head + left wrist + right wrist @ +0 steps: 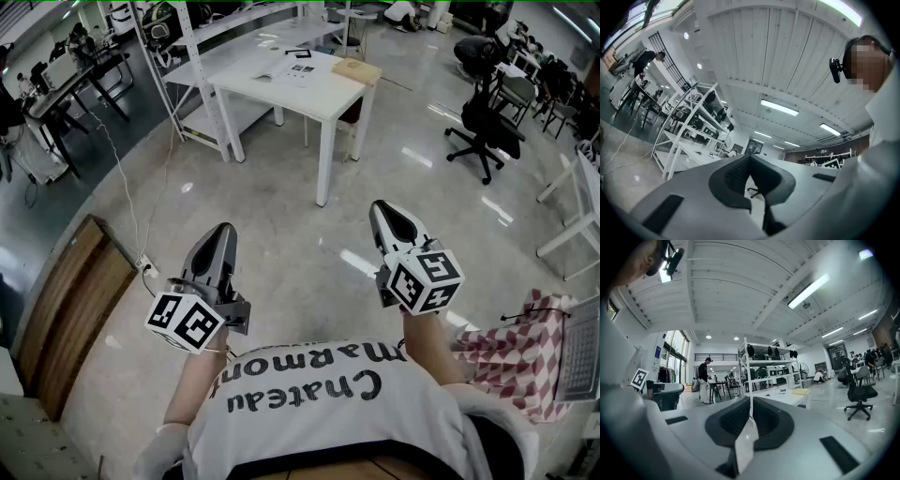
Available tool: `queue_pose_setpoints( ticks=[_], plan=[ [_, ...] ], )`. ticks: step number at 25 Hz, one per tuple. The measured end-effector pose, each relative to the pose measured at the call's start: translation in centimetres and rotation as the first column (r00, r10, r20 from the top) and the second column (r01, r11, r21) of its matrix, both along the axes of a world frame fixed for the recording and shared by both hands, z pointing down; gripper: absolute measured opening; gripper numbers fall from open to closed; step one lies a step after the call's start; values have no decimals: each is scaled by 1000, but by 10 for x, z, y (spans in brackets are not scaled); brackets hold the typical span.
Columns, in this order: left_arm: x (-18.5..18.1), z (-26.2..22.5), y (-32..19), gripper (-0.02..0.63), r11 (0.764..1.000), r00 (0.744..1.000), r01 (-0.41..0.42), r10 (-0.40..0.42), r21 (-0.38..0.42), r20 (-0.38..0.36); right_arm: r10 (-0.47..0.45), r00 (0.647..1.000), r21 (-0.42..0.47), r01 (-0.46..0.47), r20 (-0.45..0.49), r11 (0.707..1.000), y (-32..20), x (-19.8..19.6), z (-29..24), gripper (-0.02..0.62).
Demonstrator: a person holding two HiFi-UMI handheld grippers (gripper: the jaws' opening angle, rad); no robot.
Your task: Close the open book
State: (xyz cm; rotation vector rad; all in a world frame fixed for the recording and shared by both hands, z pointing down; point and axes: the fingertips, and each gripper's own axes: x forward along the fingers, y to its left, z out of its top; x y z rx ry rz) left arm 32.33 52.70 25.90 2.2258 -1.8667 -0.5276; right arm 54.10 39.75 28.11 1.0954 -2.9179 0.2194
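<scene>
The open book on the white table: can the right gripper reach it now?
Probably not yet. The right gripper hangs over bare floor, far short of the white table bearing the open book; nothing blocks the way.

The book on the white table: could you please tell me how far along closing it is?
Nothing is done yet: the book looks open on the white table across the floor. Both the left gripper and right gripper are shut, empty, far from it. Approach and closing remain.
</scene>
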Motion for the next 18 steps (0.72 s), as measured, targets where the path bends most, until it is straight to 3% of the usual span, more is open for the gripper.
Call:
queue_pose_setpoints(
  ticks=[10,15,18],
  plan=[
    [-6,21,-22,23,999,999,-29,29,-21,24,32,999,-1,-32,-13,999,-3,-2,14,41],
    [-7,22,-41,23,997,997,-78,78,-2,-16,52,998,-28,-51,41,998,-15,0,10,41],
    [-9,23,-53,23,995,995,-102,101,-12,-22,60,998,-38,-60,14,997,-24,-7,12,41]
  ],
)
